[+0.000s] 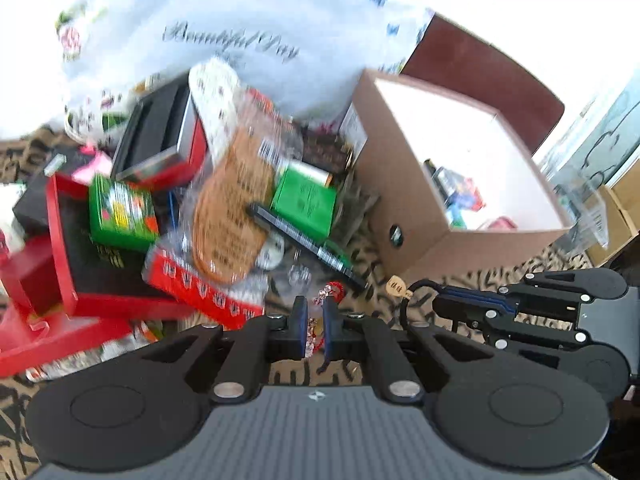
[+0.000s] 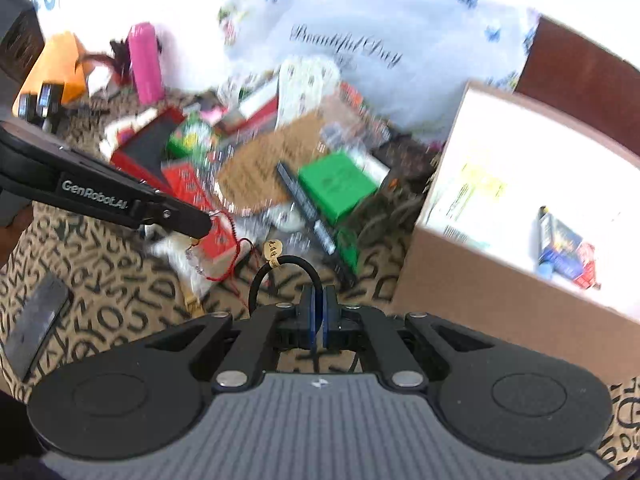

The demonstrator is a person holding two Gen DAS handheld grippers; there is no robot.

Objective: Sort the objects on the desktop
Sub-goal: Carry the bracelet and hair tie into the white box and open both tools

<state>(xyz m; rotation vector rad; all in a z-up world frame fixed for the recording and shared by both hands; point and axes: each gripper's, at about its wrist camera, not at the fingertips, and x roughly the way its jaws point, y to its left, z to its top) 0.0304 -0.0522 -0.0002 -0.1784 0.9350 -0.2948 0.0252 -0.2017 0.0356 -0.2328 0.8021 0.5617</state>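
My left gripper (image 1: pixel 315 330) is shut on a red string bracelet with clear beads (image 1: pixel 326 294); in the right wrist view the bracelet (image 2: pixel 228 256) hangs from that gripper's tip (image 2: pixel 196 226). My right gripper (image 2: pixel 319 320) is shut on a black cord loop (image 2: pixel 284 264) with a small tan tag (image 2: pixel 273 250); the left wrist view shows the loop (image 1: pixel 416 292) at its tip (image 1: pixel 440 304). A pile of desktop objects lies behind: a green box (image 2: pixel 338 184), a black pen (image 1: pixel 304 240), red boxes (image 1: pixel 200 292).
An open cardboard box (image 1: pixel 400 184) with a few items inside stands at the right on a patterned cloth (image 2: pixel 100 292). A white printed bag (image 1: pixel 240 40) is behind the pile. A pink bottle (image 2: pixel 144 62) and an orange thing (image 2: pixel 60 64) stand far left.
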